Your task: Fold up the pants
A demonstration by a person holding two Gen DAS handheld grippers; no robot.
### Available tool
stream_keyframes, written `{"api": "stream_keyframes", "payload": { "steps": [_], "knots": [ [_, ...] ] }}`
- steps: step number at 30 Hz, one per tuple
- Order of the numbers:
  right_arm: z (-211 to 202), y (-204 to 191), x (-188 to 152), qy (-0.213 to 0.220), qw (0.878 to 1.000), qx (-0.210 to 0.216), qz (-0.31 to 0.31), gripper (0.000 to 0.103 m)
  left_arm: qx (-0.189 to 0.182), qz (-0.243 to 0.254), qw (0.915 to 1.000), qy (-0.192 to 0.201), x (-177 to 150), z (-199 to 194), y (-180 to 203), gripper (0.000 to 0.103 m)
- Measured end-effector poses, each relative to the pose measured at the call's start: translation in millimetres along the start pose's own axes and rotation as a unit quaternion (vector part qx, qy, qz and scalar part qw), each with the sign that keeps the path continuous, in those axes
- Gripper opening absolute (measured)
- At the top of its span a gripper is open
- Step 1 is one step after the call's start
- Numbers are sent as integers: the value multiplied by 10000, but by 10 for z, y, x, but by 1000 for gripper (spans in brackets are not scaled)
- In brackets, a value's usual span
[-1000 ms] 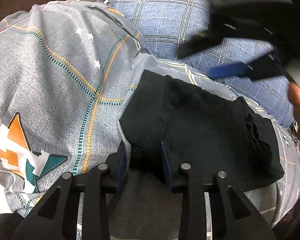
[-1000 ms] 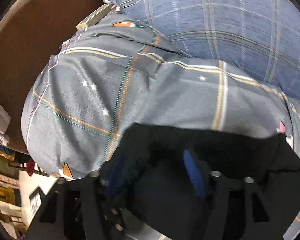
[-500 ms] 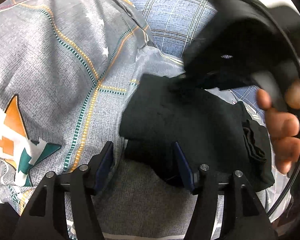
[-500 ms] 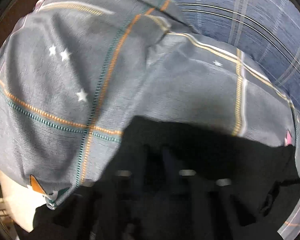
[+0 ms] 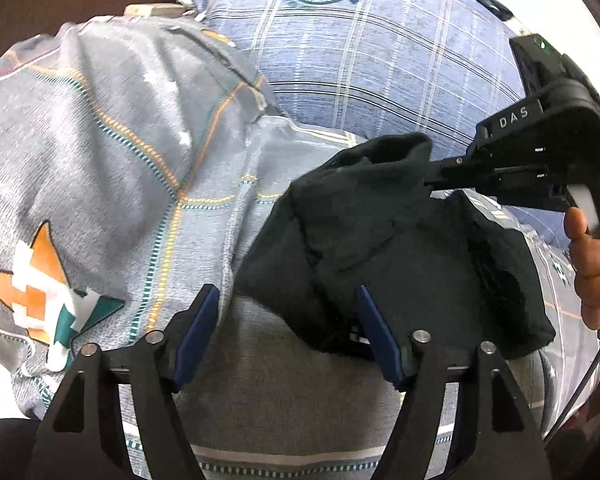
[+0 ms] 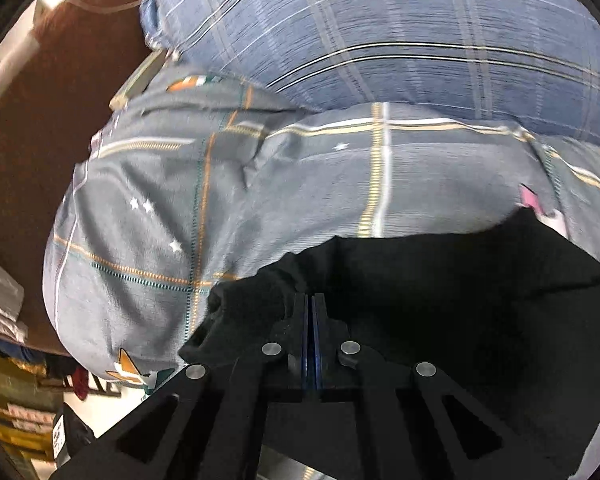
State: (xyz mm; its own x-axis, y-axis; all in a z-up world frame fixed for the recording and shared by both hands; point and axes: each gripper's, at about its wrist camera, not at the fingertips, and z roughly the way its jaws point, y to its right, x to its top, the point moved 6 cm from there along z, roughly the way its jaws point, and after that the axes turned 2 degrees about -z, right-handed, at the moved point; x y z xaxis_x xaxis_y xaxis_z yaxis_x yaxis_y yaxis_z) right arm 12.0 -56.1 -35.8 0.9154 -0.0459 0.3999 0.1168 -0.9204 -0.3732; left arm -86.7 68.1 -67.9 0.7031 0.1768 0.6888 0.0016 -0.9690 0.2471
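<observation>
Right claw (image 5: 428,176) now lifting pants (image 5: 400,248) corner, "DAS" label

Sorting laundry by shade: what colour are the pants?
Black, plain; the pants show best in the left wrist view.

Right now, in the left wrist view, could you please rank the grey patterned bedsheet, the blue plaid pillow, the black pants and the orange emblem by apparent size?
1. grey patterned bedsheet
2. blue plaid pillow; lies farther back, so true size is unsure
3. black pants
4. orange emblem

black hand-held gripper (image 5: 288,328) w/ blue pads, silver screws; other hand-held gripper (image 5: 428,176): white "das" mark, green led
</observation>
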Motion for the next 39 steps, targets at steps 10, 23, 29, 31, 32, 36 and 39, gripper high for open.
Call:
{"api": "stream_keyframes", "payload": {
  "steps": [10, 23, 29, 31, 32, 36, 39],
  "knots": [
    [-36, 579, -123, 228, 9976, -14, 658, 1, -6, 709, 9970, 319, 17, -36, 330, 82],
    [-277, 888, -209, 554, 9912, 563, 1058, 0, 448, 2365, 9653, 1017, -89, -166, 838, 89],
    [-333, 391, -178, 168, 9920, 1025, 710, 44, 715, 2334, 9652, 933, -150, -84, 791, 89],
    [-256, 141, -111, -75, 9951, 907, 397, 73, 866, 2122, 9677, 1047, -114, -128, 677, 89],
    [-201, 2, -65, -198, 9960, 851, 186, 74, 1000, 1988, 9684, 1122, -99, -161, 606, 89],
    [80, -367, 54, -712, 9950, 544, -436, 74, 1201, 1202, 9799, 1045, -53, -206, 267, 89],
    [374, -598, 71, -1177, 9907, 268, -630, 74, 1569, 1027, 9793, 756, -66, -85, 83, 89]
  ]
}}
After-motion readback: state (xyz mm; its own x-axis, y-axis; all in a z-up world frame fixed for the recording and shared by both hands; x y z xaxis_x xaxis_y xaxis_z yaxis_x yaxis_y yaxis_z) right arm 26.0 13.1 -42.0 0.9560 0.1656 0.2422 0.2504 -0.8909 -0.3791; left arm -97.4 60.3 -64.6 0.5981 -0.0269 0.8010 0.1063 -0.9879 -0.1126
